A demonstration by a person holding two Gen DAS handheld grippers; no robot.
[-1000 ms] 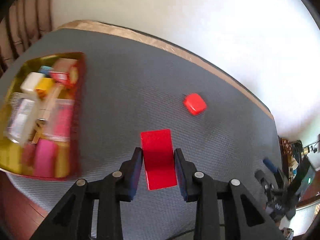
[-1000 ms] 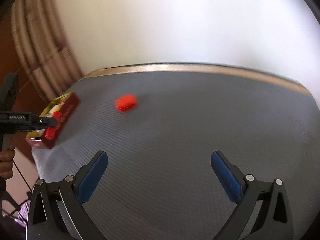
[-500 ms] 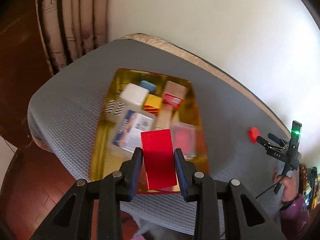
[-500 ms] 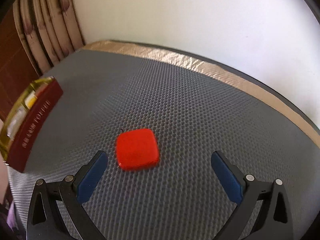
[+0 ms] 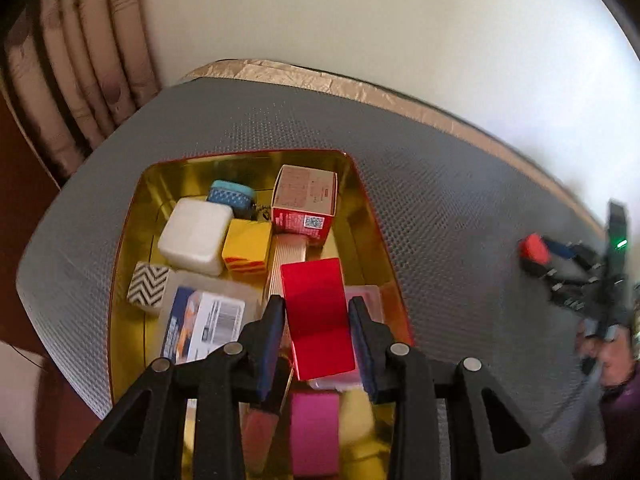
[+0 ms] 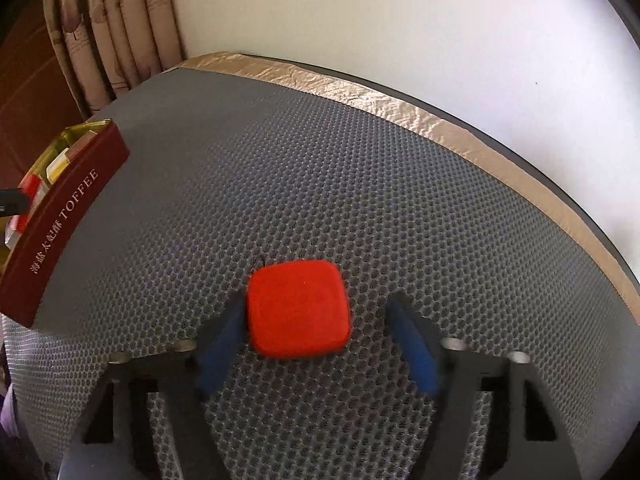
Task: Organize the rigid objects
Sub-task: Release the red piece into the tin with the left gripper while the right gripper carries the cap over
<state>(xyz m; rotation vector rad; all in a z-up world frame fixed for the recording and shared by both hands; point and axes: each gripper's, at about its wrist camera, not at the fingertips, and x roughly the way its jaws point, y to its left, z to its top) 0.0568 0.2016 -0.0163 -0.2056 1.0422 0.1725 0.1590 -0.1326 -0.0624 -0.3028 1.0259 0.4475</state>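
Observation:
My left gripper (image 5: 316,304) is shut on a flat shiny red box (image 5: 318,316), holding it tilted above the gold-lined toffee tin (image 5: 168,176). The tin holds several small boxes and blocks, among them a white block (image 5: 196,236) and a yellow one (image 5: 246,250). In the right wrist view a red rounded block (image 6: 298,312) lies on the grey mesh mat (image 6: 360,184). My right gripper (image 6: 316,312) straddles it, jaws closing. The left pad is at the block's side and the right pad (image 6: 408,340) still stands apart. The same block (image 5: 534,248) shows blurred at the far right of the left wrist view.
The tin (image 6: 68,216) sits at the mat's left end, its dark red wall lettered TOFFEE. A tan taped edge (image 6: 400,108) borders the mat along the white wall. Curtains (image 6: 120,28) hang at the back left. A person's hand (image 5: 608,356) holds the right gripper.
My left gripper carried the red box leftwards from over the mat to above the tin. My right gripper dropped down to the red block and narrowed its jaws around it.

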